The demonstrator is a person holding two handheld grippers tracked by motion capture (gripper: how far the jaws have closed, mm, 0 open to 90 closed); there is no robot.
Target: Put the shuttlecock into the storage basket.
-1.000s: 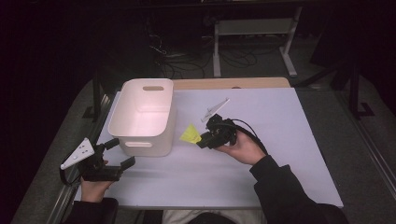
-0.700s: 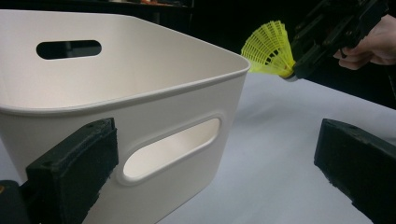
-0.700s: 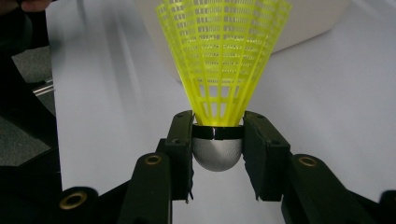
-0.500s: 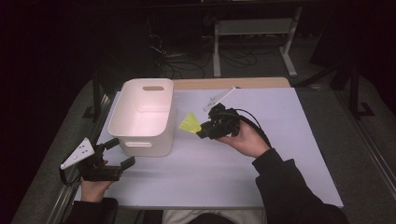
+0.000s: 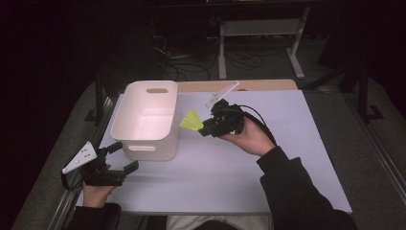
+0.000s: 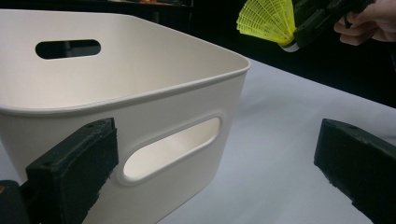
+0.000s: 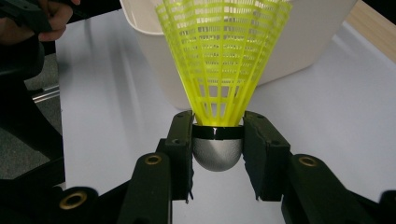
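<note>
A yellow plastic shuttlecock (image 7: pixel 219 60) with a grey rounded base is clamped at that base between the jaws of my right gripper (image 7: pixel 217 140), which is shut on it. In the high view the right gripper (image 5: pixel 207 128) holds the shuttlecock (image 5: pixel 191 120) above the white mat, just right of the white bin (image 5: pixel 143 98), skirt pointing toward the bin. The left gripper view shows the shuttlecock (image 6: pixel 267 19) hanging above and beyond the bin's rim (image 6: pixel 140 93). My left gripper (image 5: pixel 123 157) rests at the mat's front left, open, its jaws wide apart before the bin's near wall with nothing between them.
The bin looks empty inside and has handle slots (image 6: pixel 170 151) in its end walls. A wooden table edge (image 5: pixel 239 85) runs behind the white mat (image 5: pixel 268 182). Cables and a metal stand (image 5: pixel 258 28) lie on the dark floor beyond.
My right gripper has risen with the shuttlecock and shifted slightly away from me, keeping beside the bin. The left gripper has stayed in place.
</note>
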